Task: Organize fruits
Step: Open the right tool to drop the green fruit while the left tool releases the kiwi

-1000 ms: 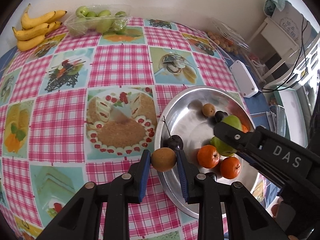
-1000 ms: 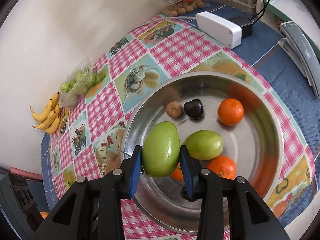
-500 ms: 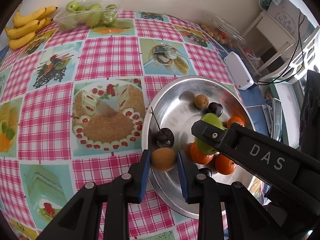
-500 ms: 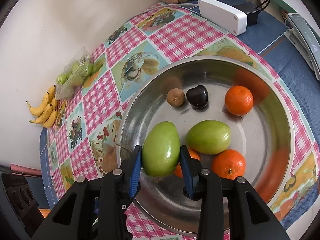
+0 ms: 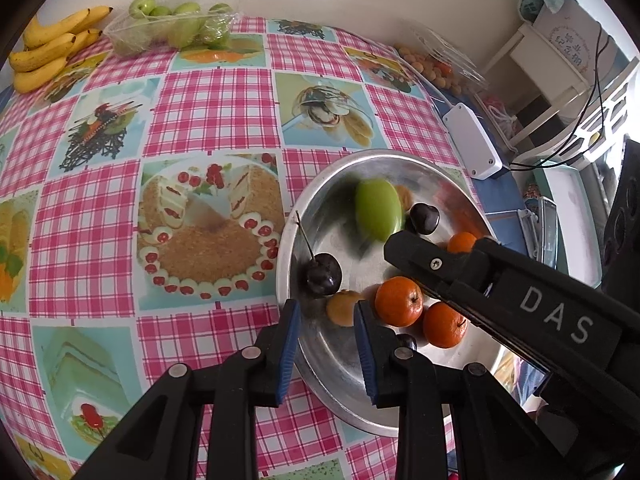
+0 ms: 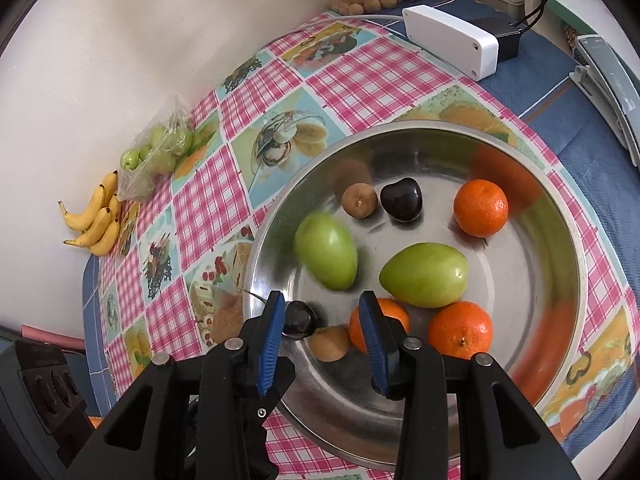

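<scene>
Fruits (image 6: pixel 424 275) loose in metal bowl (image 6: pixel 560 240)

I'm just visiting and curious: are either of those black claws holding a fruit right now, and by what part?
Neither. Both grippers, left and right, are open and empty. The green fruit and small brown fruit lie loose in the bowl.

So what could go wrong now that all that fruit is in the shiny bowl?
The blurred green fruit looks to be in motion, so it might bump the small brown fruit or the dark one. The other brown fruit lies between the open left fingers near the bowl's rim; a nudge could push it around. The two grippers sit close together and could knock each other.
</scene>
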`<state>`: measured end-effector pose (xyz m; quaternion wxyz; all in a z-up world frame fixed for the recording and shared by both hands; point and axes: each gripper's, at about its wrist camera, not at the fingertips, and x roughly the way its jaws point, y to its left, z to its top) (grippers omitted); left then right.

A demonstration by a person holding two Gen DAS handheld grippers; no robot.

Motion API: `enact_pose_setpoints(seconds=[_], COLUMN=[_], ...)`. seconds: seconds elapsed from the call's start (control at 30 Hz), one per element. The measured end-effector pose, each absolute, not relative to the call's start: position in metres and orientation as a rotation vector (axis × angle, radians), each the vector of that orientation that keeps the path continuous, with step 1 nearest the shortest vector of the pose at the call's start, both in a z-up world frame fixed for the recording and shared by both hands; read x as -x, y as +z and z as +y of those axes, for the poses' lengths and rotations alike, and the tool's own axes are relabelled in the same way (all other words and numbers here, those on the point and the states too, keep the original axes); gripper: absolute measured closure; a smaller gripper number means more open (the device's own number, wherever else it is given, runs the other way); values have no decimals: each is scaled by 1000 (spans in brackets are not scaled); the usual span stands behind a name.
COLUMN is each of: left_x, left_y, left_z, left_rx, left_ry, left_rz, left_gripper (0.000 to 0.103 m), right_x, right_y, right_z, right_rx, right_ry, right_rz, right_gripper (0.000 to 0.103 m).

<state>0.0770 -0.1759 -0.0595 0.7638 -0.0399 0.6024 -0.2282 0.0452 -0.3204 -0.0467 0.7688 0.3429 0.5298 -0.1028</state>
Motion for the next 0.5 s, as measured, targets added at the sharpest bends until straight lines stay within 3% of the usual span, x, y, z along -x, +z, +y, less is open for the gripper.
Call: enact_pose_setpoints(seconds=[0.5], left_x=[-94], left_y=[-53], left_z=[-130], left_rx=[136], left_ry=[-316], left_rz=[1279], left_gripper=[72], right_x=[-42], right_y=[-43], right_z=[-323], right_rx=[-737], right_ry=[-228], right_rz=[1137], right_gripper=[62])
